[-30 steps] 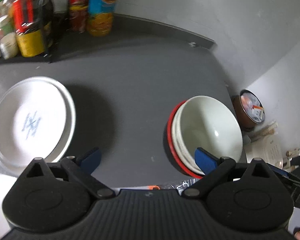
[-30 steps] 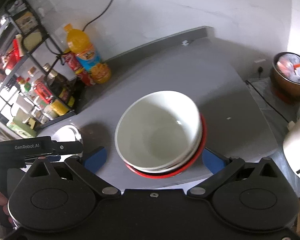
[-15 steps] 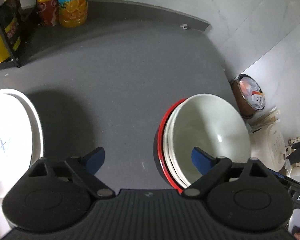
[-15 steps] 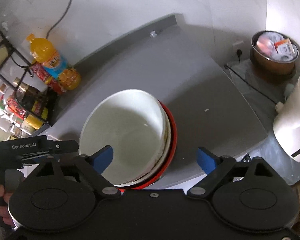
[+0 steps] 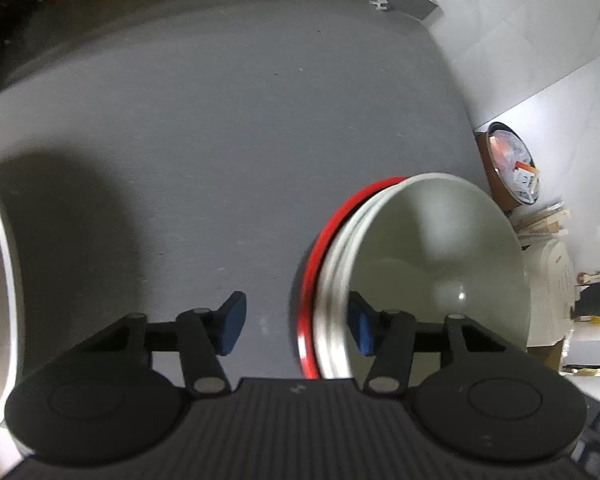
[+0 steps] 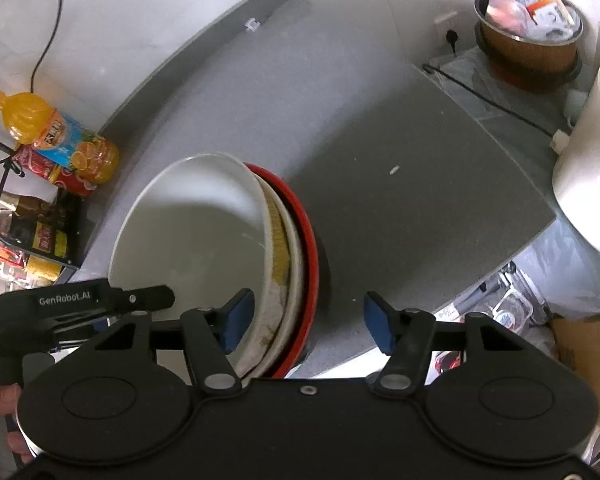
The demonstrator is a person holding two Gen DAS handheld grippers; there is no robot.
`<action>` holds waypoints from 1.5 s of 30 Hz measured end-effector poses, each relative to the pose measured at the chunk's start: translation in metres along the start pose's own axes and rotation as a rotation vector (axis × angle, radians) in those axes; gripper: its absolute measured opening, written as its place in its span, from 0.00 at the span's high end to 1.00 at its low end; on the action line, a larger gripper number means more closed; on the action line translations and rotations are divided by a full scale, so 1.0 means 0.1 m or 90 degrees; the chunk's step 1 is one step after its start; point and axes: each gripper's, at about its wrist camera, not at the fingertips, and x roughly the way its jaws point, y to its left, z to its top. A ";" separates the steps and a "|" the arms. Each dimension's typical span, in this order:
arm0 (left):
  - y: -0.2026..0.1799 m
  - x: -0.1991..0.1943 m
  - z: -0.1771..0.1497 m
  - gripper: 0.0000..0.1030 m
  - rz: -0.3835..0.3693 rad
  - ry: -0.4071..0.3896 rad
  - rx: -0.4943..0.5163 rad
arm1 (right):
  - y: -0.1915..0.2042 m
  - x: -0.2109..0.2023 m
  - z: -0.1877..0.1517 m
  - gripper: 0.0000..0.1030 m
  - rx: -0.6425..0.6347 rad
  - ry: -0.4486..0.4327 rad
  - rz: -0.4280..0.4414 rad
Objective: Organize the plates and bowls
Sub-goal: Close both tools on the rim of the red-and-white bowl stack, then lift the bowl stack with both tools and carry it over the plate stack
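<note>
With each tool, left (image 5: pixel 296 324) and right (image 6: pixel 306 320), gaping astride the bowl stack (image 6: pixel 220 256) rim, seemingly untouched, clamp evenly before lifting

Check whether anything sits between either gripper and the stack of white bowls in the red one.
Nothing visible does. The left gripper and right gripper, both open, already straddle opposite rims of the stack of white bowls in the red-rimmed bowl on the grey countertop.

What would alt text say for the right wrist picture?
A stack of bowls, white ones nested in a red one, sits on a grey counter, its right rim between the open right claw fingers. Drink bottles stand far left.
</note>
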 end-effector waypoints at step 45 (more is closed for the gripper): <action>0.04 -0.70 -0.43 0.71 0.002 -0.077 -0.048 | 0.46 -0.27 -0.01 0.69 -0.148 0.004 0.082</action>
